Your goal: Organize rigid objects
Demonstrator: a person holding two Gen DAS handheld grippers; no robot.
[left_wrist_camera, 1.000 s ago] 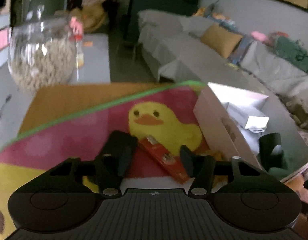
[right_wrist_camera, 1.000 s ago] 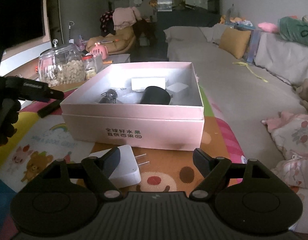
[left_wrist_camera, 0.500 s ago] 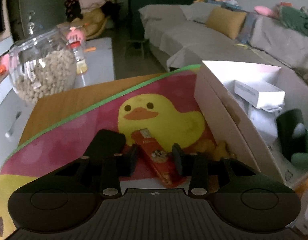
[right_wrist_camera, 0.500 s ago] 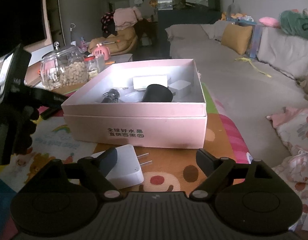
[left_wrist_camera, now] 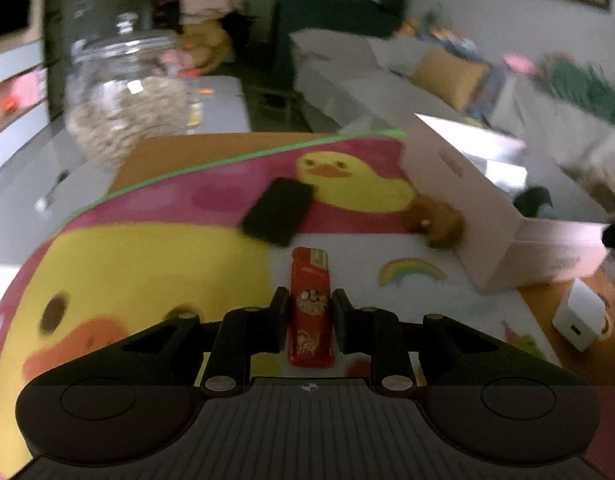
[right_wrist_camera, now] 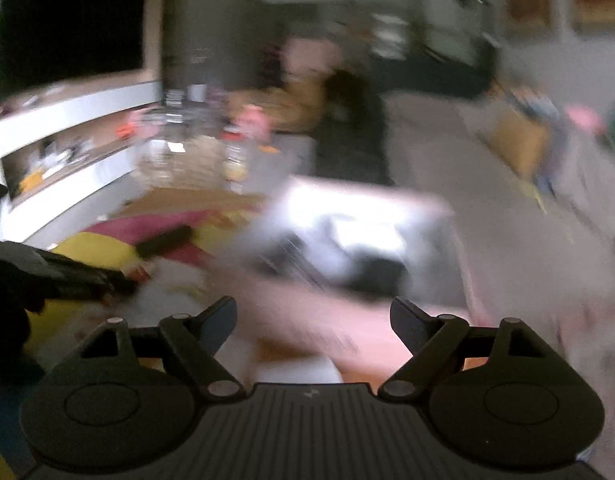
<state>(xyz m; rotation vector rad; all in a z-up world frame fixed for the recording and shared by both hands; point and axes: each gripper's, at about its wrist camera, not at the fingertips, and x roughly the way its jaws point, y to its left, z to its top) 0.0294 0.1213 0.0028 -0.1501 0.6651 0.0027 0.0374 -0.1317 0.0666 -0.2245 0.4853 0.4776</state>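
Observation:
A red lighter (left_wrist_camera: pixel 310 268) stands lengthwise between the fingers of my left gripper (left_wrist_camera: pixel 310 295), whose jaws are closing and press on its sides, above the duck play mat (left_wrist_camera: pixel 147 272). The open pink box (left_wrist_camera: pixel 487 216) lies to the right with several items inside. My right gripper (right_wrist_camera: pixel 312 305) hangs in front of the blurred pink box (right_wrist_camera: pixel 307 312); its jaws are wide, closing slightly, with nothing between them. A white charger (left_wrist_camera: pixel 579 314) lies on the mat by the box corner and shows just under the right gripper as a white charger (right_wrist_camera: pixel 295 368).
A flat black device (left_wrist_camera: pixel 277 212) lies on the mat near the duck picture. A small brown object (left_wrist_camera: pixel 437 216) sits against the box wall. A glass jar (left_wrist_camera: pixel 123 108) of pellets stands at the back left. A sofa (left_wrist_camera: pixel 387 68) runs behind.
The left gripper closed on the red lighter and drew back with it from the duck picture. The right gripper rose and swung, so its view is now blurred.

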